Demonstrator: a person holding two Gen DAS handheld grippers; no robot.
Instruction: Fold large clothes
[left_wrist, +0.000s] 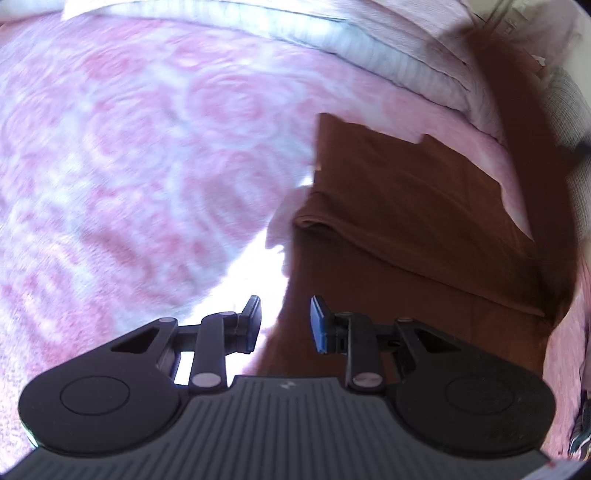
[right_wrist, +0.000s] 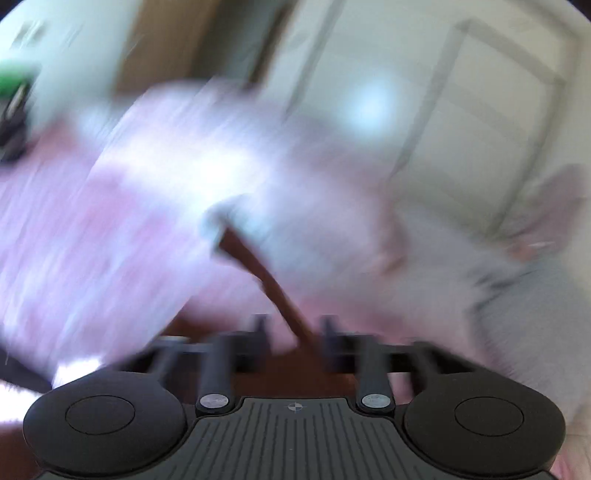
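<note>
Brown garment (left_wrist: 417, 221) is lying folded on a pink patterned bedcover (left_wrist: 140, 155), ahead and to the right of the left gripper (left_wrist: 284, 321). That gripper's jaws are standing apart with nothing between them, hovering over the garment's near edge. A white pillow (left_wrist: 369, 48) is lying beyond. The right wrist view is heavily blurred; the right gripper (right_wrist: 295, 332) is showing a gap with a brown strip of cloth (right_wrist: 266, 277) running into it, but grip cannot be confirmed.

Readable text: I find none in either wrist view.
Marks: only small wordless emblems on each gripper body, illegible.
</note>
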